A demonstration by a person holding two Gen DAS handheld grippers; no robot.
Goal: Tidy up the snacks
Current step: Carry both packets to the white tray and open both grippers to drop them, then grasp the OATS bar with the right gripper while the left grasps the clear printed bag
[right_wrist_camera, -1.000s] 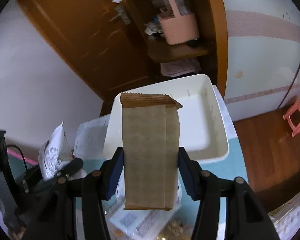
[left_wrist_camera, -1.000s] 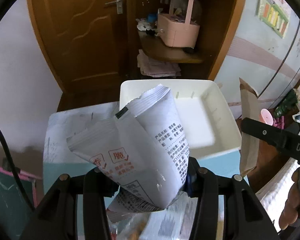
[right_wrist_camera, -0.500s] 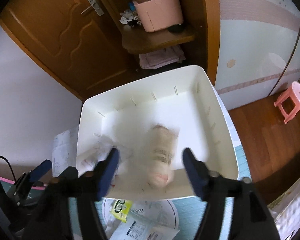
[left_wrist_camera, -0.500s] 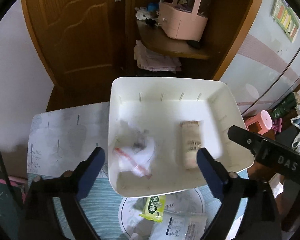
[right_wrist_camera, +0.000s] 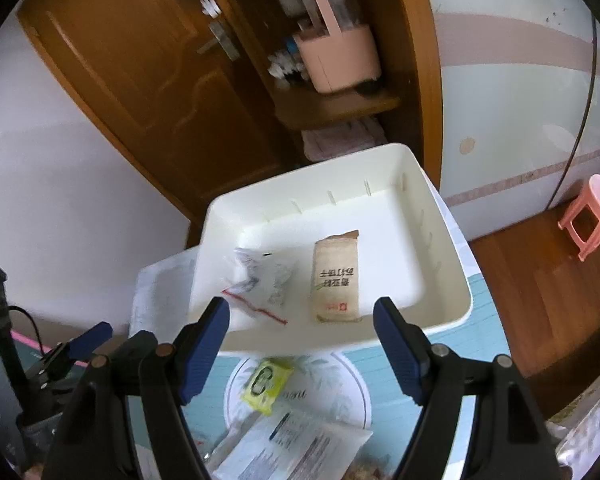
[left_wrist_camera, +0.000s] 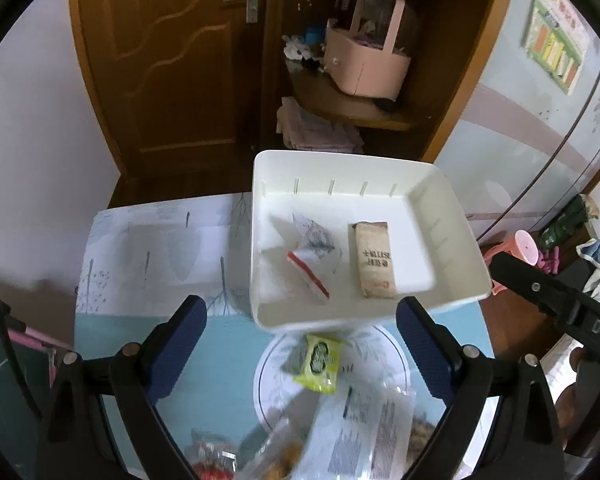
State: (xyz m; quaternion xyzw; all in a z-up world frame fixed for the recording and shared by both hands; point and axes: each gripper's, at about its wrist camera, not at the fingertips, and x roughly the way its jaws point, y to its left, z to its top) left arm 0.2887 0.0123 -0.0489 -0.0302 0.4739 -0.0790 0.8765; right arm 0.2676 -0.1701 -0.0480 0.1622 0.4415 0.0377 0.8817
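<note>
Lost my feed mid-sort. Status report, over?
Both grippers, left and right, open, empty. White packet and brown packet lie in white bin. Yellow packet waits on plate; nothing blocking.

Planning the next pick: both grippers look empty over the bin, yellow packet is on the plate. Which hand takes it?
Left or right both could; slight edge to the left gripper. The yellow packet lies centred between its open fingers, just below the white bin. In the right gripper view it sits nearer the left finger.

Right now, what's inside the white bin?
Two snacks lie on the floor of the white bin: a crumpled white packet with a red stripe and, apart from it, a flat brown packet. Whatever may lie under them is covered.
</note>
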